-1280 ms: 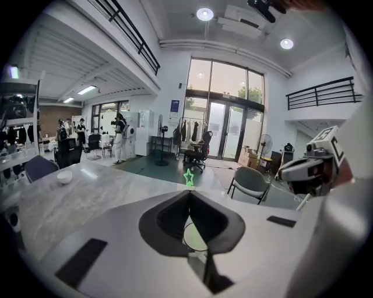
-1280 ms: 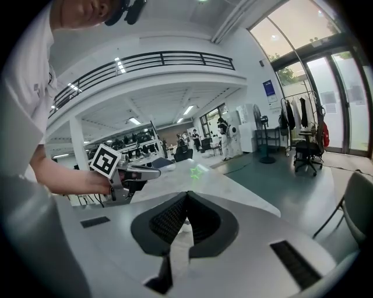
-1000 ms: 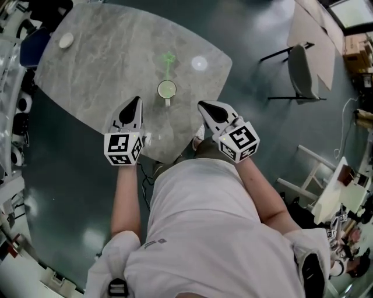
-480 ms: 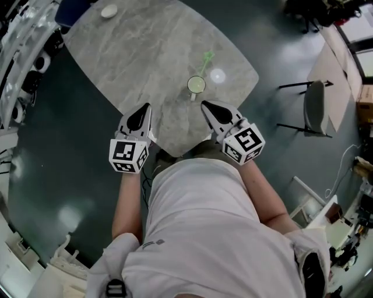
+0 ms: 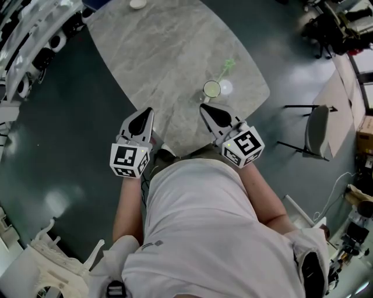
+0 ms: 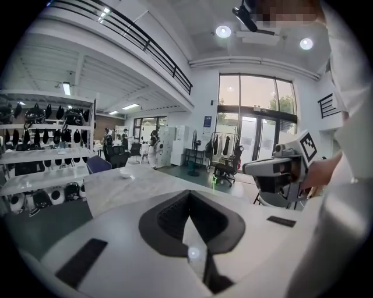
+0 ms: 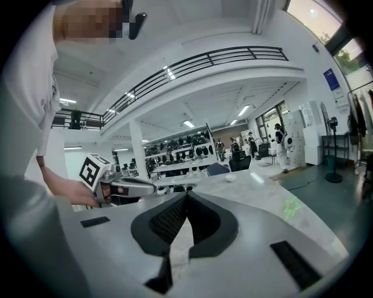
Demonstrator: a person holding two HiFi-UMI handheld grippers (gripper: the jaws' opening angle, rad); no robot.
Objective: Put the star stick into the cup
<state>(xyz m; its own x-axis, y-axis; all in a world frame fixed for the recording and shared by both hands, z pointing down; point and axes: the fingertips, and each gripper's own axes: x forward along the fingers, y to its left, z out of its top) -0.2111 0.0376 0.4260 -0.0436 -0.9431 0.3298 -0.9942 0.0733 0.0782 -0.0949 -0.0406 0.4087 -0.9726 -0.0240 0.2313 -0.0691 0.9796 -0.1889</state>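
Observation:
A pale green cup (image 5: 212, 89) stands on the grey marble table (image 5: 169, 52), near its front right edge. The green star stick (image 5: 225, 68) lies on the table just beyond the cup, star end away from me; its star shows faintly as a green star (image 7: 291, 206) in the right gripper view and as a green speck (image 6: 214, 181) in the left gripper view. My left gripper (image 5: 144, 112) and my right gripper (image 5: 204, 108) hover at the table's near edge, short of the cup. Both are shut, with nothing between them.
A small white bowl (image 5: 137, 3) sits at the table's far side. A chair (image 5: 317, 131) stands on the dark floor to the right. Shelving with equipment (image 5: 23, 35) lines the left. The table's near edge lies just in front of my body.
The head view has swung, so the table, cup and star stick sit further right and higher in the picture. Both grippers stay shut at about the same place before my body.

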